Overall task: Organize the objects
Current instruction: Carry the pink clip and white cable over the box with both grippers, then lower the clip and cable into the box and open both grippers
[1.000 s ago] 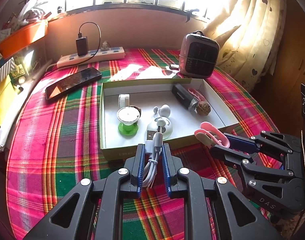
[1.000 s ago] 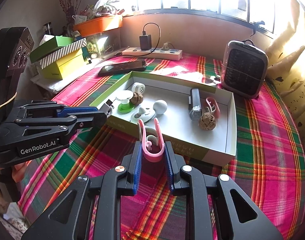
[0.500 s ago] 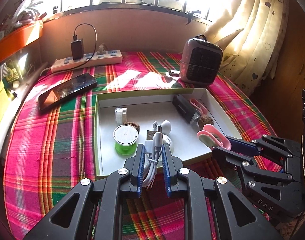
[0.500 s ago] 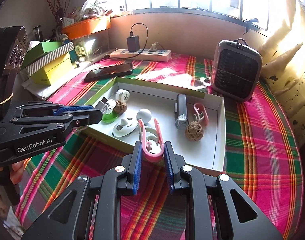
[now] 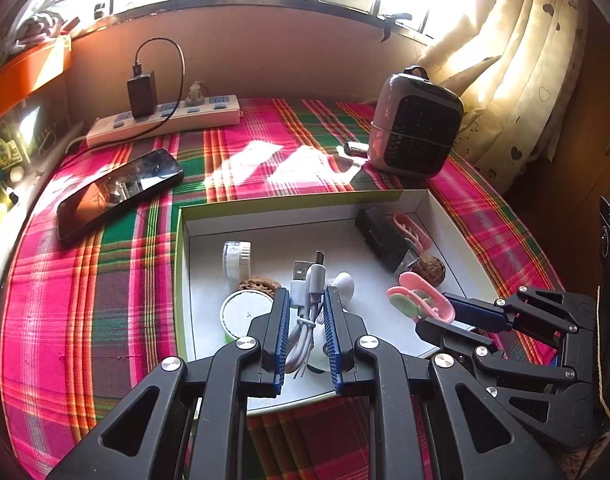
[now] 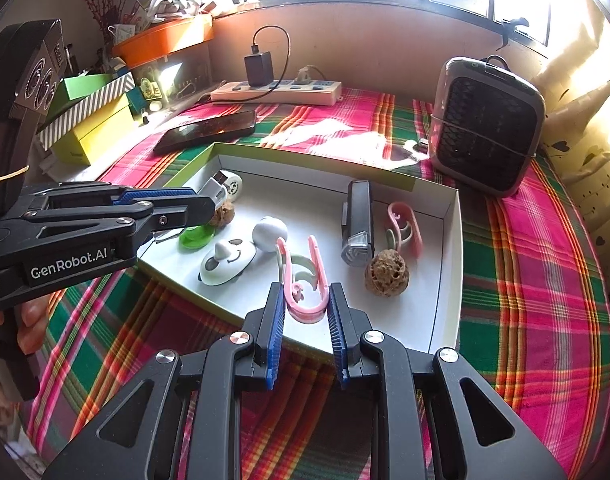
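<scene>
cable (image 5: 307, 304) clamped in left gripper (image 5: 307, 322), a coiled white usb lead with both plugs poking out above the fingers (image 5: 280, 332). hangs over the near half of the white tray (image 5: 445, 216), just above the green-based puck (image 5: 241, 314) and a walnut (image 5: 259, 283). limp and light, probably; loops bulge out below the pads, so likely to spring loose on release. best held across the bundled middle, as now, never by a plug end. seen from the right wrist view, same gripper (image 6: 209, 202) sits over the tray's left corner.

right gripper (image 6: 303, 312) shut on a pink clip (image 6: 303, 280), pads squeezing the closed bend, two prongs pointing forward over the tray's near wall. thin plastic, stiff but springy, looks slick; hard squeeze could flex or pop it sideways. bend is the sane grip point, prongs too narrow.

already in tray: black bike light (image 6: 357, 220), second pink clip (image 6: 405, 226), second walnut (image 6: 385, 272), white cartoon-face gadget (image 6: 225, 262), white ball (image 6: 269, 233), small white round cap (image 5: 237, 258). free floor mostly front right, near the second walnut.

outside the tray on the plaid counter (image 6: 545, 300): phone (image 5: 117, 192), power strip (image 5: 165, 120), small heater (image 6: 487, 126). all well apart from both fingers.

judgement: both pieces ready to drop; low release advised so cable does not uncoil over the rim.
</scene>
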{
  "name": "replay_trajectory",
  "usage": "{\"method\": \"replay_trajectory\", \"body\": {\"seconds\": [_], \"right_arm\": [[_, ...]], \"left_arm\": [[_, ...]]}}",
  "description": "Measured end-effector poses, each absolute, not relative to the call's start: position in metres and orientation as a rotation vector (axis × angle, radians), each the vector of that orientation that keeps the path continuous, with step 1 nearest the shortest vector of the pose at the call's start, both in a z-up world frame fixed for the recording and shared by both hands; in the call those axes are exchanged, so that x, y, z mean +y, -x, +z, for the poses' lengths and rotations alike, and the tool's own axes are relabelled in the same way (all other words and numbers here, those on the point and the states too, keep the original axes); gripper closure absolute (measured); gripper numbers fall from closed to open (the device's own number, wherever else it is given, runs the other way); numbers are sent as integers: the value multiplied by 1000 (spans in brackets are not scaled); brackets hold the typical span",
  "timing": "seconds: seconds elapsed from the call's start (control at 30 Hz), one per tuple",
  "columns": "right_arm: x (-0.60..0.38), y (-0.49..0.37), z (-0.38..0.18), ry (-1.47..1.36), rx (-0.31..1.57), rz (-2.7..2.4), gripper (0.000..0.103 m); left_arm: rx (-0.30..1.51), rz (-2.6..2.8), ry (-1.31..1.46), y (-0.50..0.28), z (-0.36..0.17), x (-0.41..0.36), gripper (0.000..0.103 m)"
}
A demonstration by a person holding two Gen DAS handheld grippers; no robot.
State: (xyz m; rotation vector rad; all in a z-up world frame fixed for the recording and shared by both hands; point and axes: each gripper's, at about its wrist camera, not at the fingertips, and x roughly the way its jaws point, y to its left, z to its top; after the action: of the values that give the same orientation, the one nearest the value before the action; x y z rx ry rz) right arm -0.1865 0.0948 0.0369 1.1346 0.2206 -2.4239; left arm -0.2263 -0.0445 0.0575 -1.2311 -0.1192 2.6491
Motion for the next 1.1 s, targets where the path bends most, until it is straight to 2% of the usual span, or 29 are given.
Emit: {"method": "replay_trajectory", "body": {"seconds": [0.43,1.1], "right_arm": [[94,196,30,-1157,235,-2404,81],[91,204,27,-1200,255,-2373,80]], "left_arm": [[-106,2637,1275,251,45,-40,88],[-103,2618,1306,248,37,-37,88]]}}
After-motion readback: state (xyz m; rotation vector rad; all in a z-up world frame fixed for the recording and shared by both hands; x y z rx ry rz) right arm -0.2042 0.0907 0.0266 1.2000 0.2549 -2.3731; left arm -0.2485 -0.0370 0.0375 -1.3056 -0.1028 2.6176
